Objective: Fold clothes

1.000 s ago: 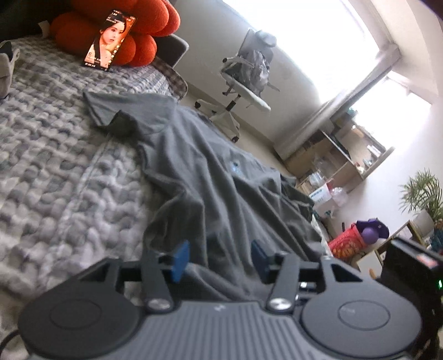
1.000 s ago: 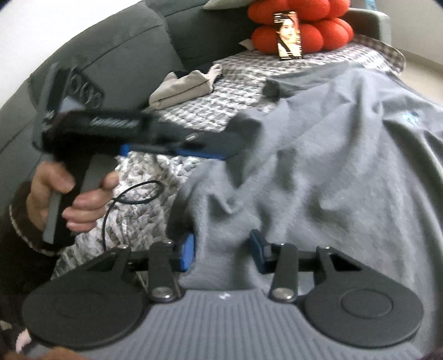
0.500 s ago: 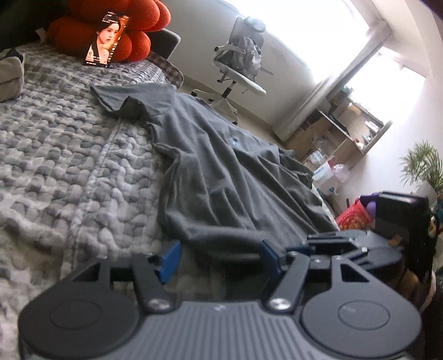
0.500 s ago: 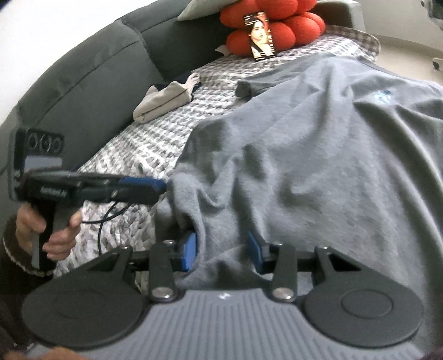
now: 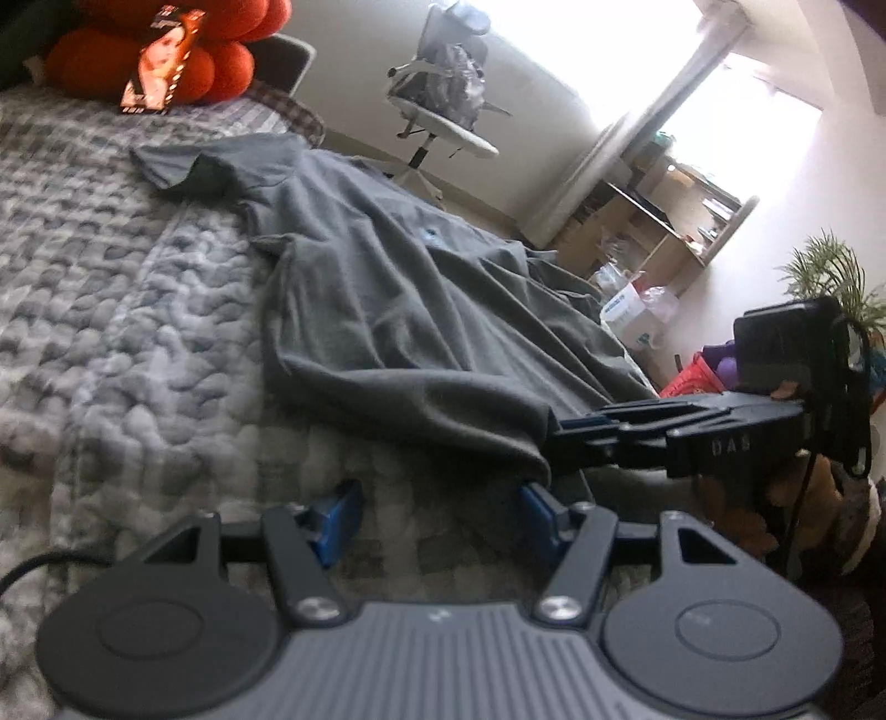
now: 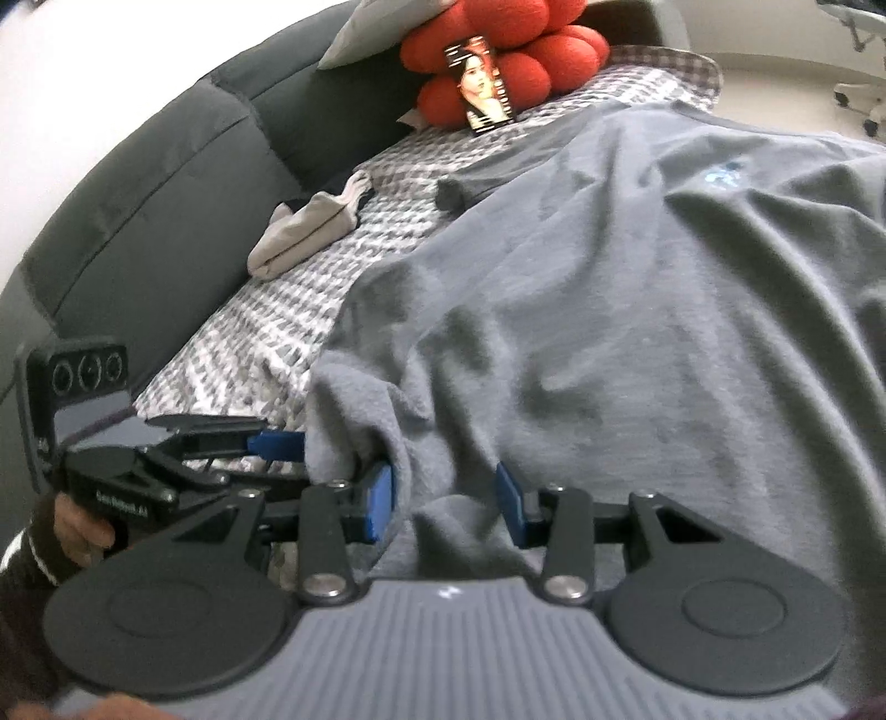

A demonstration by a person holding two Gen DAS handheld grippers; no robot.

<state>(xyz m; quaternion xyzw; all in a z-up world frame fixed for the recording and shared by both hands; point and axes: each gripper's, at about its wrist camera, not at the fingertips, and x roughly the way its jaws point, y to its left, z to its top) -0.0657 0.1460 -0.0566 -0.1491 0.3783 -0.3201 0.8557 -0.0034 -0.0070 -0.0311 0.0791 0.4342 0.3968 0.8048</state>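
Observation:
A grey T-shirt lies spread lengthwise on a grey knit blanket, its hem nearest me. My left gripper hovers just short of that hem, open, with only blanket between its blue pads; its right pad sits by the hem's corner. In the right wrist view the left gripper comes in from the left, its tips at the shirt's bunched edge. My right gripper is open over the hem, with loose fabric between its pads and draped over the left one. From the left wrist view the right gripper meets the hem's corner.
A red knot cushion with a photo card leaning on it sits at the far end. A folded beige garment lies by the dark sofa back. Beyond the bed stand an office chair, shelves and a plant.
The left gripper has drawn back off the shirt, which lay between its pads a second ago, and its jaws have widened. The right gripper has come into the left view at the hem.

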